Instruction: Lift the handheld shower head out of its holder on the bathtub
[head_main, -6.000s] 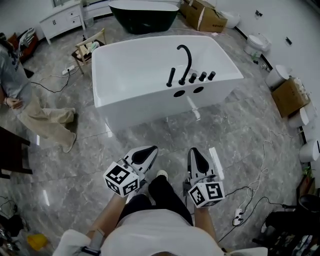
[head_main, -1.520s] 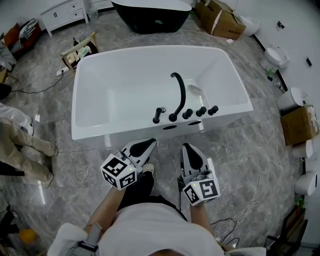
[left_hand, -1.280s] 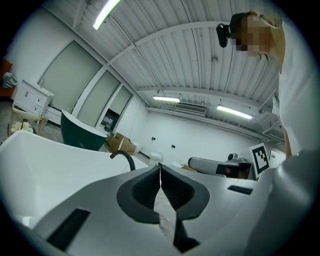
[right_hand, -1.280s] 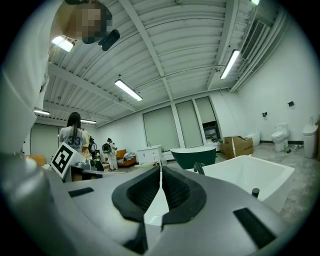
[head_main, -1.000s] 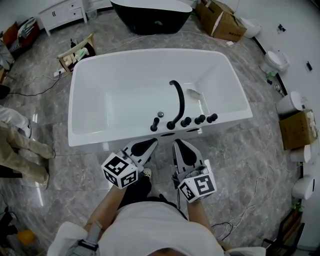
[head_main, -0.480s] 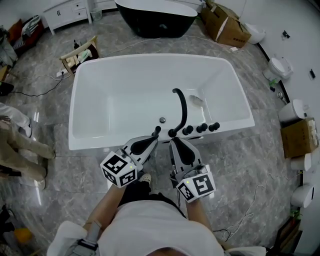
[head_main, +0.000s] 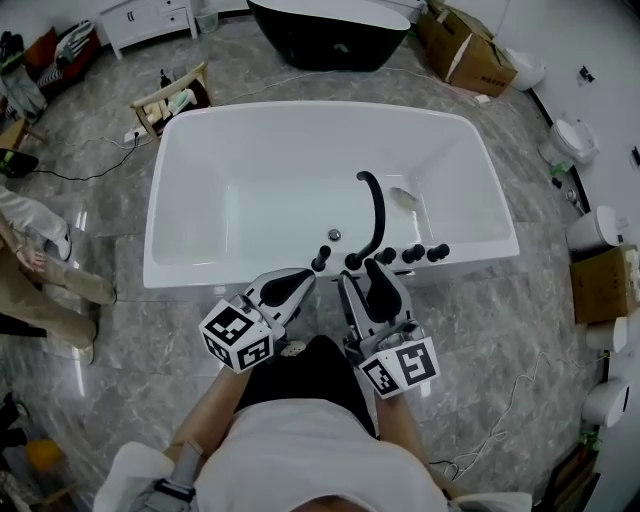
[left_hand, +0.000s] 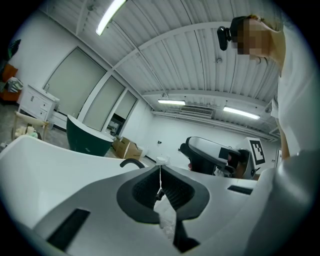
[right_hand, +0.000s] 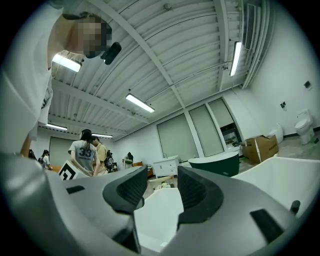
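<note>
The white tub (head_main: 200, 274) stands across the grey floor (head_main: 120, 340), and the person with the claws is right up against its near side. On the near rim the black shower head (head_main: 321, 258) stands upright in its holder, just left of the foot of the curved spout (head_main: 376, 210). Three knobs (head_main: 410, 253) sit in a row on the rim to the spout's right. Nothing touches the shower head.

The left claw (head_main: 300, 276) points level at the rim. In the head view its tip lies near the shower head, a little below and left of it, and apart from it. In the left gripper view its jaws are pressed together along one thin line and hold nothing.

The right claw (head_main: 364, 272) points level too, beside the left one, with its tips near the foot of the spout. Its jaws have just been opening and now stand wide apart. Between them the right gripper view shows only the tub's white inside, so this claw grips nothing.

Beyond the tub are a black tub (head_main: 330, 28), boxes (head_main: 468, 55) and a white cabinet (head_main: 148, 14). Another person's legs (head_main: 40, 255) show at the left edge
</note>
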